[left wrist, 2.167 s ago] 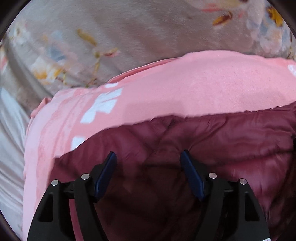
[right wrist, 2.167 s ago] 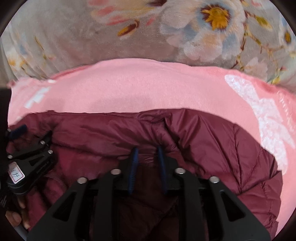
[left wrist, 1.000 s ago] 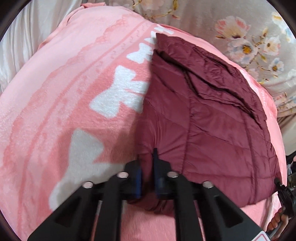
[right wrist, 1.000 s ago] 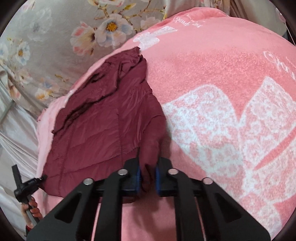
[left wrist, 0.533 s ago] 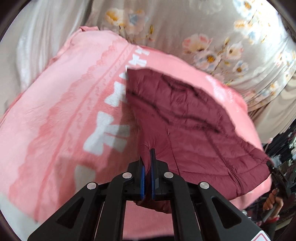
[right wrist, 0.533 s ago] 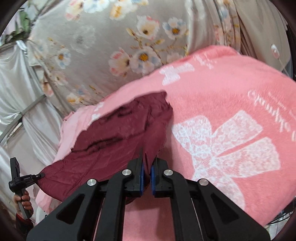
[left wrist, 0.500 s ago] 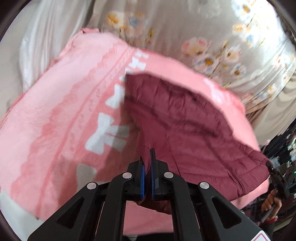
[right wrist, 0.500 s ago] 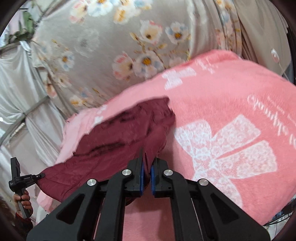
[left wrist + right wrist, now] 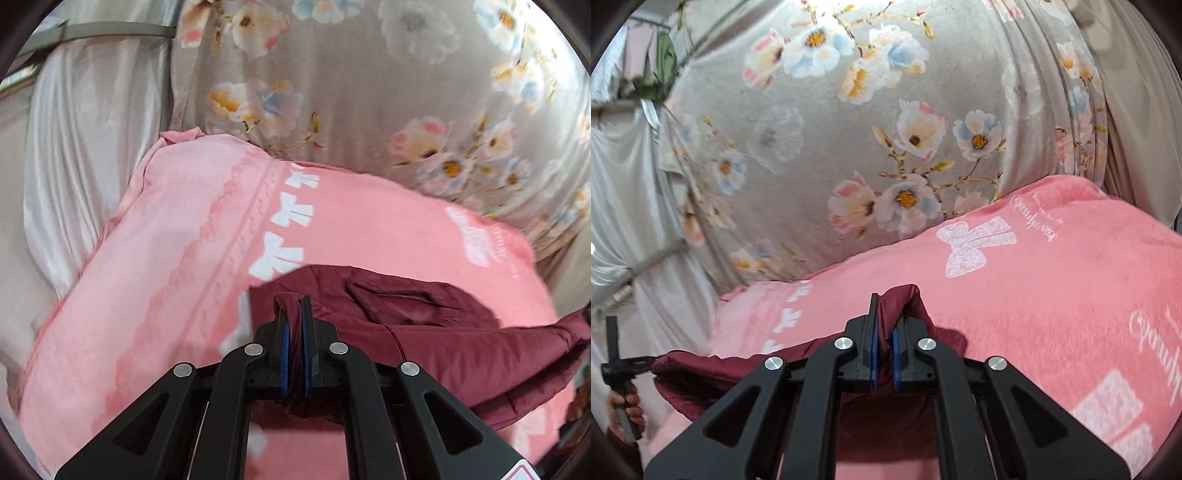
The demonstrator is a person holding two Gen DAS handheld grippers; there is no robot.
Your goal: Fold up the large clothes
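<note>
Clamping a corner each, the left gripper (image 9: 294, 332) and right gripper (image 9: 882, 332) hold the maroon puffer jacket (image 9: 424, 332) over the pink blanket (image 9: 1052, 295). White script on the blanket is upside down and unreadable.

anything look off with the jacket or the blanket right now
Nothing stands out. The jacket hangs bunched between the left gripper and right gripper, as mid-fold handling would leave it; the blanket lies flat.

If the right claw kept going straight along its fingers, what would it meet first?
The right claw is already shut on a fold of the maroon jacket, so that cloth comes first. Beyond it, the line seems to run over the pink blanket toward the floral curtain; depth is unclear.
</note>
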